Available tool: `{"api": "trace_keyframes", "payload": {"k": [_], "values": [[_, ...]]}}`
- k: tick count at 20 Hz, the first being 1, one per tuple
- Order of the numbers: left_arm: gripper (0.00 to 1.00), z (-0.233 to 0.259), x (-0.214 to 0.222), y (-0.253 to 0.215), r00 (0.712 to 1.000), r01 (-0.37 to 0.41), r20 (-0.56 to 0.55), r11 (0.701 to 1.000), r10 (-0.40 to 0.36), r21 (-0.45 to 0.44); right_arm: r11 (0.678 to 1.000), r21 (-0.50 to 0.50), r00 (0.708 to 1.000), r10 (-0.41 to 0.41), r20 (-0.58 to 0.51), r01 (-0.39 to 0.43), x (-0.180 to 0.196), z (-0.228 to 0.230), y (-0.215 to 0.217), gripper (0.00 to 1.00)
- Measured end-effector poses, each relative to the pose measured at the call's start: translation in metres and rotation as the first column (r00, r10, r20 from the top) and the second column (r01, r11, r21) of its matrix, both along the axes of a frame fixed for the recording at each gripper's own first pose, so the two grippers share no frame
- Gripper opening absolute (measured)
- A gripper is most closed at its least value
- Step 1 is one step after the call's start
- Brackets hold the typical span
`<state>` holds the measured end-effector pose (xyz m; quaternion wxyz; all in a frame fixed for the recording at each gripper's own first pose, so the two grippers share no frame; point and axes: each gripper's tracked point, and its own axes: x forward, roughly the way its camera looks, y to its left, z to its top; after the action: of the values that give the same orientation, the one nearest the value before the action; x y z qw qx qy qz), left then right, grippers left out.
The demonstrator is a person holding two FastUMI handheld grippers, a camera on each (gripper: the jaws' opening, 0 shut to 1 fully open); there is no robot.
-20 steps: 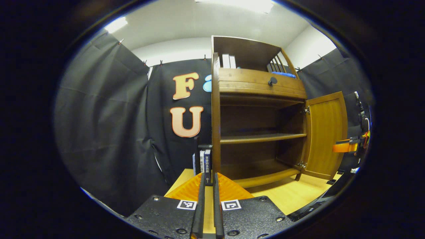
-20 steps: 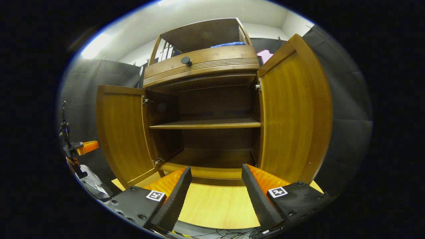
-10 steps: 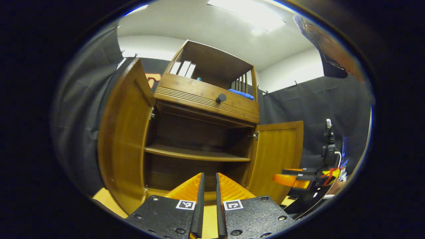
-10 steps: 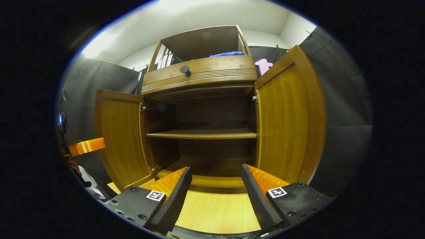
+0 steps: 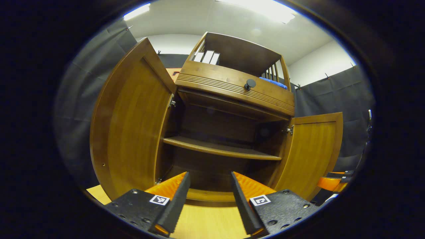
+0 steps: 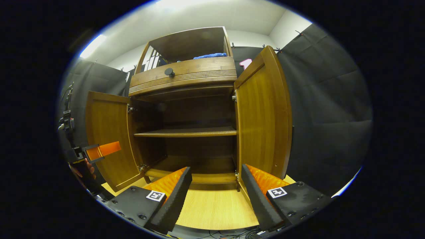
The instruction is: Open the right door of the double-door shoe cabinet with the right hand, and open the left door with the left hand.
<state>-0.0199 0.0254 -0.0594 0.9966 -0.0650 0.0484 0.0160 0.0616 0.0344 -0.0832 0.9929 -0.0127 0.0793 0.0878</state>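
Wooden shoe cabinet (image 6: 186, 76) stood ahead on the pale table (image 6: 215, 209), its left door (image 5: 132, 122) and right door (image 6: 262, 116) both swung wide. Left gripper (image 5: 207, 196) and right gripper (image 6: 215, 196) hung before it, fingers spread, grasping nothing; the task looked finished.

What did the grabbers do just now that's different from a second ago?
The left gripper opened its fingers, which were nearly shut a second ago, and swung round to face the cabinet. The right gripper stayed open. Both doors, the left door and the right door, stayed open.
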Motion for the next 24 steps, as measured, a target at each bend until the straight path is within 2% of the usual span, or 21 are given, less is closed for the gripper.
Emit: {"api": "trace_keyframes", "payload": {"k": [2,5,9,10,13,14,15,17,18,19,24], "values": [[0.91,-0.008,-0.002,0.006,0.999,-0.012,-0.032,0.999,0.013,0.031,1.000,0.008,1.000,-0.001,-0.001,0.001,0.001,-0.001,0.001,0.97],[0.92,-0.001,-0.006,0.007,1.000,-0.015,-0.006,0.999,0.015,0.032,1.000,0.009,1.000,0.011,0.000,-0.011,0.002,-0.002,0.006,0.97],[0.95,0.006,-0.015,0.014,0.999,-0.042,0.026,0.994,0.039,0.097,0.999,0.011,0.999,0.035,-0.012,-0.035,0.003,-0.005,0.015,0.97],[0.92,0.009,-0.018,0.012,0.999,-0.031,0.040,0.995,0.027,0.098,0.999,0.010,0.999,0.040,-0.015,-0.040,0.004,-0.006,0.018,0.97],[0.92,0.017,-0.021,0.008,0.997,-0.004,0.071,0.994,-0.004,0.112,0.999,0.006,0.999,0.050,-0.020,-0.050,0.003,-0.008,0.021,0.97],[0.95,0.018,-0.021,0.005,0.997,0.001,0.073,0.992,-0.010,0.125,0.999,0.005,0.998,0.053,-0.020,-0.052,0.003,-0.008,0.023,0.97],[0.92,0.019,-0.021,0.004,0.997,0.002,0.077,0.991,-0.013,0.137,0.999,0.005,0.998,0.054,-0.019,-0.054,0.002,-0.008,0.023,0.97],[0.92,0.022,-0.020,-0.001,0.996,0.013,0.086,0.988,-0.027,0.154,0.999,0.005,0.998,0.054,-0.017,-0.054,0.001,-0.008,0.024,0.97],[0.95,0.022,-0.020,-0.005,0.996,0.022,0.087,0.987,-0.036,0.158,0.999,0.004,0.998,0.053,-0.016,-0.053,0.001,-0.008,0.023,0.97],[0.92,0.021,-0.021,-0.007,0.995,0.030,0.087,0.987,-0.044,0.161,0.999,0.003,0.999,0.052,-0.016,-0.052,0.000,-0.008,0.023,0.97],[0.92,0.014,-0.022,-0.017,0.995,0.057,0.067,0.988,-0.068,0.142,1.000,0.010,0.999,0.029,-0.017,-0.028,-0.001,-0.008,0.013,0.97]]}}
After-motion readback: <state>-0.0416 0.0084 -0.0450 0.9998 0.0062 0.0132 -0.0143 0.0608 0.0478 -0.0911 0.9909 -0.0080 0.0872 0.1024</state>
